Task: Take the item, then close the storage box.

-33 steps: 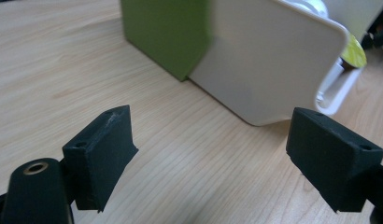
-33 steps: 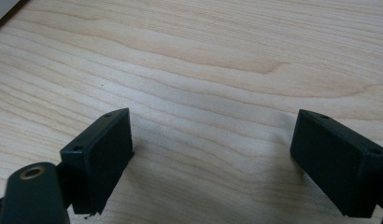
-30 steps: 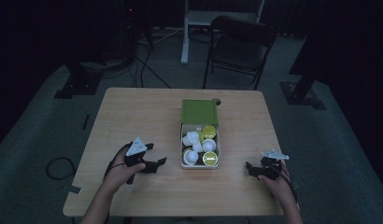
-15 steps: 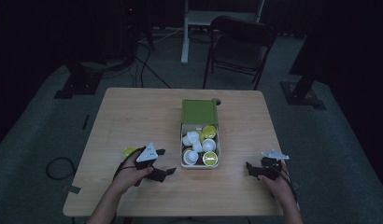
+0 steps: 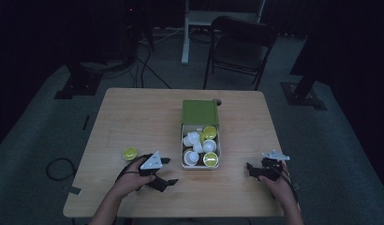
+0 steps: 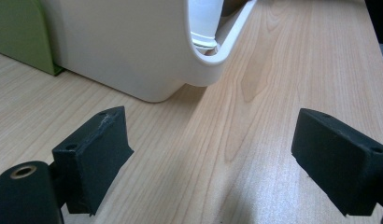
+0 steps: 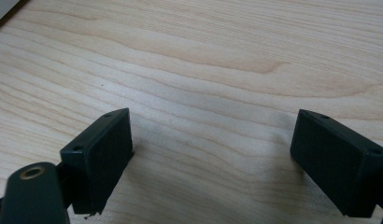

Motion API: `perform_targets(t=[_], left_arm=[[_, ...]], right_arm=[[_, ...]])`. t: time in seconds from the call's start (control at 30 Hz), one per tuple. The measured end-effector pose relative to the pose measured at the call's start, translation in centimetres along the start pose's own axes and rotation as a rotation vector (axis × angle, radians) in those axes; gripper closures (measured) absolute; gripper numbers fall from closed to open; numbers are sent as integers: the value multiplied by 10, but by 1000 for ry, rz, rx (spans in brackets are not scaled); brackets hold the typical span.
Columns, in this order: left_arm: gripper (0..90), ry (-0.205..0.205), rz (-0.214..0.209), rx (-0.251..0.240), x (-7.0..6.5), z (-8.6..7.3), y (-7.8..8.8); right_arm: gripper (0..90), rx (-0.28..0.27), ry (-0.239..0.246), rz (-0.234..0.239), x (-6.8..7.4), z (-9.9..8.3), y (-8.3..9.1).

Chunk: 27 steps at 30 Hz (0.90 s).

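1. The desk [image 5: 134, 117] lies bare between both pairs of jaws.
2. The box [image 5: 201, 164] of cups sits just ahead of the left gripper [image 5: 163, 172], jaws apart and empty.
3. The right gripper [image 5: 254, 170] has jaws apart, empty.
4. A green lid [image 5: 130, 153] lies behind the left jaws.

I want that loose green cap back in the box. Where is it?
High view: the cap lies on the table, left of the box, just beyond the left gripper.

Left black two-jaw claw [image 5: 167, 171] held low, jaws spread wide; right black claw [image 5: 250, 170] likewise gaping, empty
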<state>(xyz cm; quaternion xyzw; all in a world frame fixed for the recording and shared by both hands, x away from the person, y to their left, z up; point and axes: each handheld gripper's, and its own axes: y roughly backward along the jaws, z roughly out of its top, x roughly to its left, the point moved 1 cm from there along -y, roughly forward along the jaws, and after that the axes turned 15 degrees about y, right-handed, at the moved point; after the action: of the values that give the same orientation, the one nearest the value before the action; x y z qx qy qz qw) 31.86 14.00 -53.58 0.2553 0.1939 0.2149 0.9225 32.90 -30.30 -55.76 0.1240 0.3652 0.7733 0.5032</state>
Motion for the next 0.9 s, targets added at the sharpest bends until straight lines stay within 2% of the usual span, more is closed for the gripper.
perform_targets(t=[0.13,0.17,0.23,0.27,0.33,0.37,0.53,0.67,0.77,0.9], left_arm=[[116,-15,0,20,-1,-2,-2],[116,-25,8,49,0,-3,-3],[124,-18,23,84,1,-5,-4],[140,-14,24,82,2,-6,-4],[143,12,22,107,4,-7,-4],[143,3,26,121,4,-7,-4],[143,-6,23,103,3,-9,-7],[143,-17,29,131,2,-10,-10],[143,-12,26,129,0,-10,-10],[143,-27,37,128,0,-8,-9]], right_arm=[[124,0,-1,0,0,0,0],[124,-1,-1,0,0,0,0],[124,0,-1,0,0,0,0],[124,0,-1,0,0,0,0],[124,0,-1,1,0,0,0],[124,0,0,0,0,0,0],[124,-2,11,11,0,0,0],[124,-5,20,19,1,1,0],[124,-8,32,31,2,1,0],[124,-13,56,53,4,1,0]])
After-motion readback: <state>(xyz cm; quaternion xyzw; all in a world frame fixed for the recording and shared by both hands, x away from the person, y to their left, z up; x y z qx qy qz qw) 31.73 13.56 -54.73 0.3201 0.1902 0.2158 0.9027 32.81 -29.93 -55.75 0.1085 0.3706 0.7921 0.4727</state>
